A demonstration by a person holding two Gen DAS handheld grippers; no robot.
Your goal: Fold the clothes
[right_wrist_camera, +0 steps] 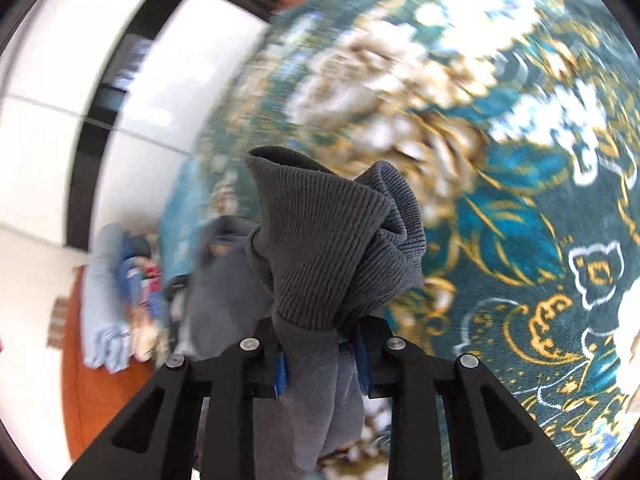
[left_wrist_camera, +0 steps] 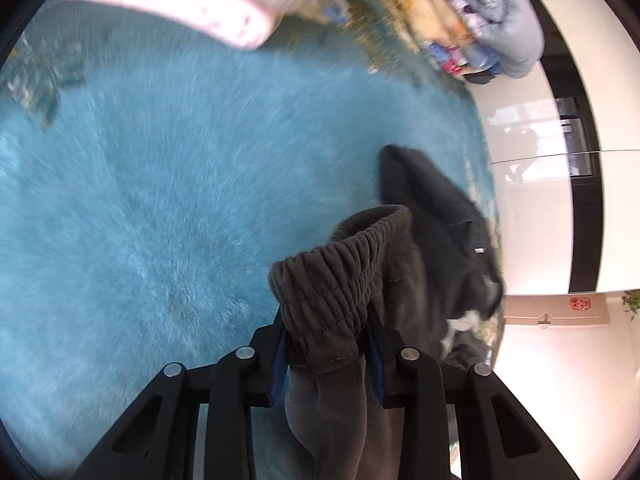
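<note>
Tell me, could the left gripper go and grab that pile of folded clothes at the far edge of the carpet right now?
Probably not: the left gripper is already clamped on the grey trousers' elastic waistband, and the folded pile lies well beyond it across the blue carpet.

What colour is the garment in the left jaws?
Dark grey garment, clearest in the left wrist view.

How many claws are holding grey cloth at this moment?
2. The left claw grips a gathered waistband; the right claw grips a ribbed cuff. Both are above the rug.
</note>
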